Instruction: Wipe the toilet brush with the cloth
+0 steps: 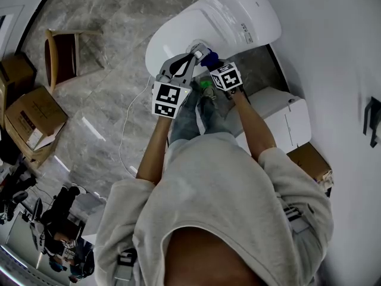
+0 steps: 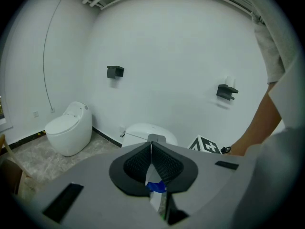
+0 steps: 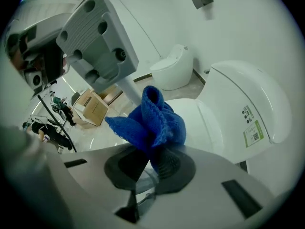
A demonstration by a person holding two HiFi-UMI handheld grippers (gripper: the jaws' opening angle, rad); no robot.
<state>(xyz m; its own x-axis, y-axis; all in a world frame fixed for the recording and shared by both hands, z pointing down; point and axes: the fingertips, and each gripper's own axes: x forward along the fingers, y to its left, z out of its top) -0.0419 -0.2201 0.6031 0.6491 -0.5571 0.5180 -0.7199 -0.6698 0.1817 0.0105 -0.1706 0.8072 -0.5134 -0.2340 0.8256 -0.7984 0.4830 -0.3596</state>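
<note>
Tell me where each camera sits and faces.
Head view: on the head, steeply down at left tool, right tool, toilet; arms, torso show.
Left gripper view: on left tool, toward the wall; right forearm shows.
Right gripper view: on right tool, at its cloth and the brush handle; left tool shows.
All three share the toilet.

over the toilet (image 1: 232, 16), left gripper (image 1: 194, 56) and right gripper (image 3: 151, 160) side by side, toilet brush (image 3: 129, 90) in the left, cloth (image 3: 152, 120) in the right, chair (image 1: 59, 55) and cardboard boxes (image 1: 33, 121) well off left.
</note>
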